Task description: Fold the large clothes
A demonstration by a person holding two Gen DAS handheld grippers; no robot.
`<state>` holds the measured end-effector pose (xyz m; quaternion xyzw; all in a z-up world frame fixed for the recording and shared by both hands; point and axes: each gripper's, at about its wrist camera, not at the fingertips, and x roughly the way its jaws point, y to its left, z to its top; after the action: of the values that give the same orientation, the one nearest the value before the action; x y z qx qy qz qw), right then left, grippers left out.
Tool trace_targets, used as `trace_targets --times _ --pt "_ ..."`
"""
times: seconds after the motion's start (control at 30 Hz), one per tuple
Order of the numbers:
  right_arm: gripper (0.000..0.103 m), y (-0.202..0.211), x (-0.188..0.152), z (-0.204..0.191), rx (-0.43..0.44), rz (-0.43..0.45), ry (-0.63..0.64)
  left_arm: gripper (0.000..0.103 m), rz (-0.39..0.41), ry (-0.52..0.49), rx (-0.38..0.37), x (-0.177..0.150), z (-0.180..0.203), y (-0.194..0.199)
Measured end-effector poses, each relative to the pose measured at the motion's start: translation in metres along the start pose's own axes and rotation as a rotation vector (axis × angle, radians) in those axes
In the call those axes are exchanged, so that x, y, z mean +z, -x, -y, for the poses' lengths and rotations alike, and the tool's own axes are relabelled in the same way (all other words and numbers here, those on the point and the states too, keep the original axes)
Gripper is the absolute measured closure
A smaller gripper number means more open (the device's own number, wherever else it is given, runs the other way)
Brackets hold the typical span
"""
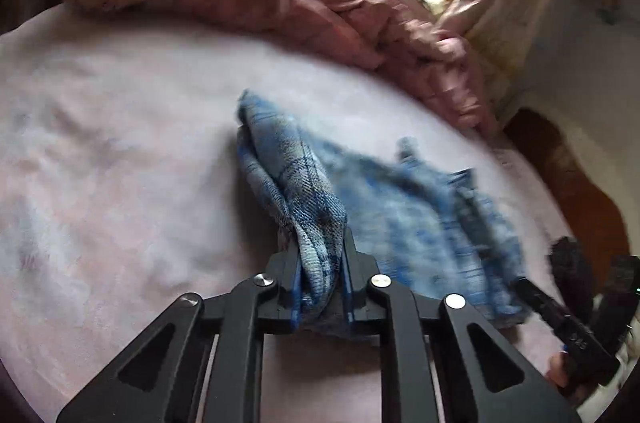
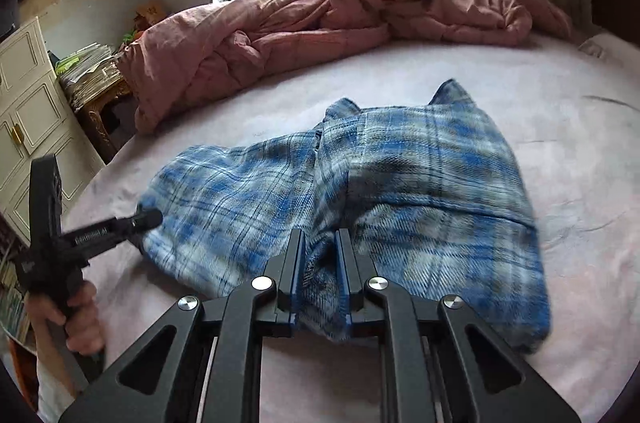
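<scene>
Now | left gripper (image 1: 320,255): jaws clamped on bunched blue plaid shirt (image 2: 400,175) | right gripper (image 2: 320,255): jaws pinching shirt fold | pink bed sheet (image 2: 560,103) beneath, frame centre

Bare bed (image 2: 560,159) sheet lies open right of the shirt (image 2: 420,175) and in front of it. The quilt (image 2: 280,35) heaps along the far edge, blocking there. A cabinet (image 2: 32,111) crowds the left side.

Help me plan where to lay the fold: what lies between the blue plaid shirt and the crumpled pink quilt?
Only bare pale pink bed sheet. In the right wrist view, the blue plaid shirt and pink quilt stay apart, with nothing resting on that strip.
</scene>
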<state>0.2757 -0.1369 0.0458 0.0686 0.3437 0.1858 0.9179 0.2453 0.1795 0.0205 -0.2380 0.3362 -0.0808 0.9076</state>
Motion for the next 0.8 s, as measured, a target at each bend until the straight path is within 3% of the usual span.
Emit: trace_targets --times 0.03,0.07,0.1,0.23,0.33,0.43,0.5,0.57,0.63,0.8 --pt "0.063 0.012 -0.001 0.005 -0.004 0.022 -0.015 0.091 0.036 -0.034 -0.024 0.004 0.006 0.009" --pt "0.043 0.025 0.000 0.013 -0.012 0.056 -0.038 0.091 0.071 -0.069 -0.038 0.007 0.013 0.019" --pt "0.037 0.035 0.000 0.020 -0.020 0.089 -0.056 0.091 0.095 -0.100 -0.057 0.008 0.021 0.026" --pt "0.037 0.069 0.006 0.058 -0.105 0.161 -0.091 0.092 0.135 -0.177 -0.107 0.015 0.064 0.045" --pt "0.035 0.076 0.010 0.090 -0.279 0.165 -0.108 0.092 0.144 -0.266 -0.100 0.016 0.114 0.050" --pt "0.034 0.067 0.004 0.126 -0.412 0.066 -0.153 0.092 0.136 -0.358 -0.129 0.010 0.169 0.050" --pt "0.034 0.061 -0.003 0.150 -0.402 -0.011 -0.200 0.092 0.127 -0.415 -0.164 0.001 0.204 0.042" --pt "0.034 0.062 -0.008 0.171 -0.354 -0.041 -0.266 0.092 0.078 -0.446 -0.233 -0.009 0.233 0.025" --pt "0.034 0.069 -0.009 0.187 -0.333 -0.033 -0.327 0.092 -0.027 -0.443 -0.299 -0.023 0.254 -0.008" --pt "0.034 0.084 -0.010 0.205 -0.339 0.010 -0.371 0.092 -0.180 -0.482 -0.310 -0.079 0.277 -0.072"
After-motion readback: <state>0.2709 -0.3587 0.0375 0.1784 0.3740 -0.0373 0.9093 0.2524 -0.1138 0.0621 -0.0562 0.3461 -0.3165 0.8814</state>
